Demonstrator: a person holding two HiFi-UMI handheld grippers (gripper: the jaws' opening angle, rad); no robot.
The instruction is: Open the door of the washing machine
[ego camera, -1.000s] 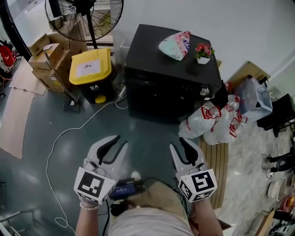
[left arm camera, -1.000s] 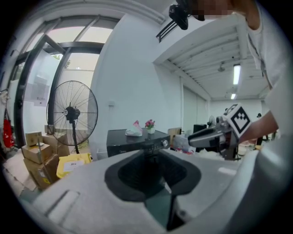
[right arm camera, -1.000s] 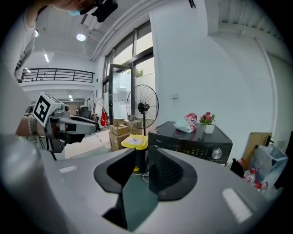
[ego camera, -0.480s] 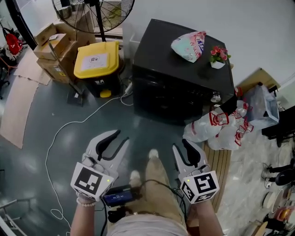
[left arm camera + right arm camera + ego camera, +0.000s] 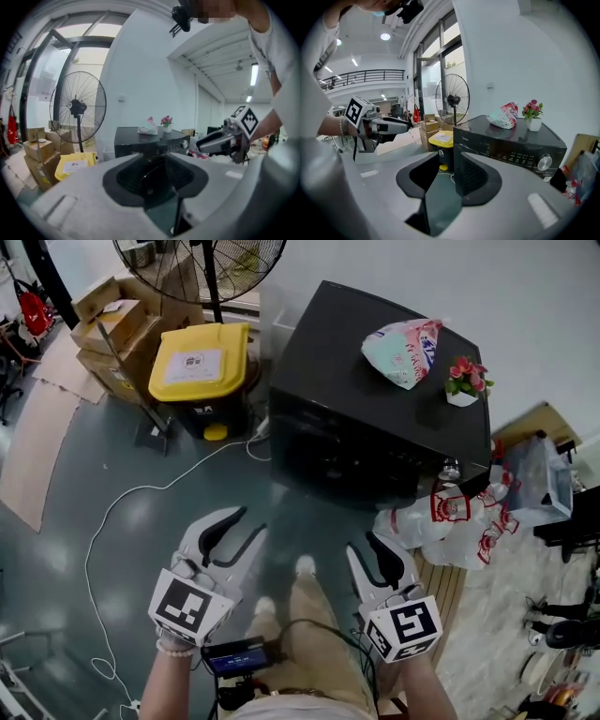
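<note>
The washing machine (image 5: 375, 399) is a black box against the white wall, its dark front face (image 5: 342, 460) turned toward me and its door shut. The left gripper view shows the washing machine (image 5: 150, 138) straight ahead, and the right gripper view shows it (image 5: 511, 147) with a silver knob (image 5: 543, 162). My left gripper (image 5: 247, 524) hovers over the floor short of the machine. Its jaws are opening with nothing between them. My right gripper (image 5: 363, 544) hangs beside it, open and empty, also apart from the machine.
A yellow-lidded bin (image 5: 197, 367) stands left of the machine, with a pedestal fan (image 5: 202, 268) and cardboard boxes (image 5: 108, 320) behind it. A white cable (image 5: 141, 498) trails over the floor. Plastic bags (image 5: 450, 517) and a wooden pallet (image 5: 446, 587) lie at right. A packet (image 5: 403, 348) and flower pot (image 5: 464, 382) sit on top.
I have stepped closer to the machine, and a leg now shows between the grippers. Both grippers went forward and down with me. The left jaws have spread wider.
</note>
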